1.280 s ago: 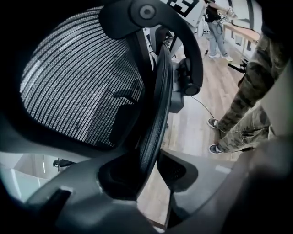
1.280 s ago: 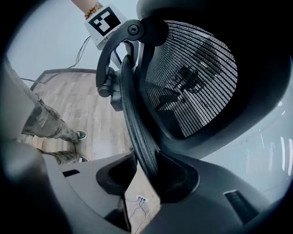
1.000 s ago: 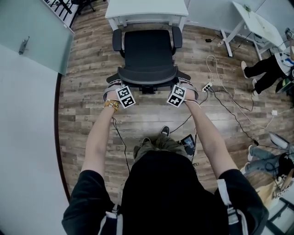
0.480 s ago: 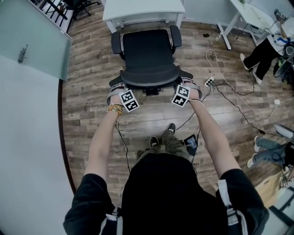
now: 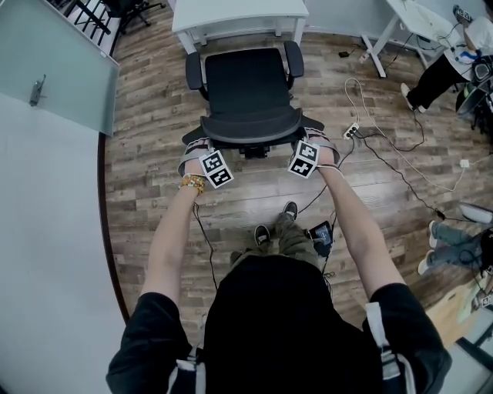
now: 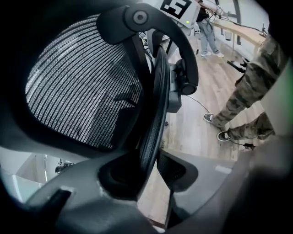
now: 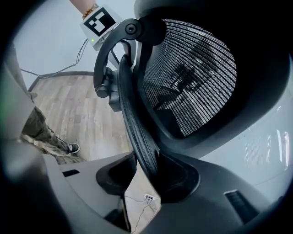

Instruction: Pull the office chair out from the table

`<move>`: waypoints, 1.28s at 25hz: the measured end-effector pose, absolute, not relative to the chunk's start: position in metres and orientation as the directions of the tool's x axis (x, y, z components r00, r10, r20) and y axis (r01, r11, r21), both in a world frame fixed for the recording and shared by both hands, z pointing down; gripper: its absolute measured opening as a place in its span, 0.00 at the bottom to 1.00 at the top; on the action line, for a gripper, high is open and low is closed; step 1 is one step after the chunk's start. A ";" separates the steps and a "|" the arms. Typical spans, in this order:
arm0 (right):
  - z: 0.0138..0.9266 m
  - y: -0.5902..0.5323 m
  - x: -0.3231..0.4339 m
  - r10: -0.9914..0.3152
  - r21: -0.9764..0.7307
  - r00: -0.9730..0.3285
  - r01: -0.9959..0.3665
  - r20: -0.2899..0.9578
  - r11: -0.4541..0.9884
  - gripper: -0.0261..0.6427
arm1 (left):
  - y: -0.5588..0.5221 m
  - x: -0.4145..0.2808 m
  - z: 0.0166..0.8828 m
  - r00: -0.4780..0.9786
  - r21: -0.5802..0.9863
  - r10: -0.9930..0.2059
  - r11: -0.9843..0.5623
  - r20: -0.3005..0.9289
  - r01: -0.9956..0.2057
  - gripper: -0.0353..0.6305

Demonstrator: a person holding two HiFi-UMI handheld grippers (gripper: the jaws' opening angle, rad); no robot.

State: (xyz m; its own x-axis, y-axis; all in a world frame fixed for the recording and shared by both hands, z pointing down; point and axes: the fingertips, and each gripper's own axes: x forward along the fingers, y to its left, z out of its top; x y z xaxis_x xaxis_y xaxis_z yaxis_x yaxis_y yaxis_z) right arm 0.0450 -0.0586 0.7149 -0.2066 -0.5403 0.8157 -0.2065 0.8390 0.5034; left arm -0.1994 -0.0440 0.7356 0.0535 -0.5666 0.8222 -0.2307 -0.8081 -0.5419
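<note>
The black office chair (image 5: 246, 81) stands just in front of the white table (image 5: 239, 15), its mesh backrest toward me. My left gripper (image 5: 202, 146) is shut on the left end of the backrest's top rim, my right gripper (image 5: 310, 138) on the right end. In the left gripper view the black backrest rim (image 6: 153, 119) runs down between the pads of the left gripper (image 6: 151, 160). The right gripper view shows that backrest rim (image 7: 137, 128) clamped in the right gripper (image 7: 146, 171). The chair's wheels are hidden under the seat.
A glass door (image 5: 54, 69) stands at the left. A power strip (image 5: 350, 129) and loose cables (image 5: 400, 181) lie on the wood floor at the right. Another person (image 5: 443, 73) sits by a second white table (image 5: 420, 23) at the far right. My feet (image 5: 269, 227) are behind the chair.
The chair and both grippers have come back a little from the table. My feet have shifted on the floor. Both grips look the same.
</note>
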 end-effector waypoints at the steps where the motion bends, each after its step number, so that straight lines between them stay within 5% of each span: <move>1: 0.715 -0.056 0.044 -0.540 0.502 -0.206 -0.208 0.816 0.839 0.24 | -0.042 -0.201 0.736 0.055 -0.543 -0.568 -0.807 0.821 -0.231 0.27; 32: 0.714 -0.006 0.050 -0.550 0.510 -0.201 -0.218 0.811 0.832 0.24 | 0.008 -0.197 0.730 0.073 -0.562 -0.586 -0.801 0.807 -0.208 0.27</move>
State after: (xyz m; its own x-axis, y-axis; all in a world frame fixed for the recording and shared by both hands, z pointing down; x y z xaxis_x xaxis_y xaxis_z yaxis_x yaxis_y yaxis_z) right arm 0.0500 -0.0064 0.7143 -0.2008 -0.5499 0.8107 -0.2177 0.8319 0.5104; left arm -0.1972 0.0078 0.7303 0.0726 -0.5857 0.8073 -0.2077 -0.8005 -0.5621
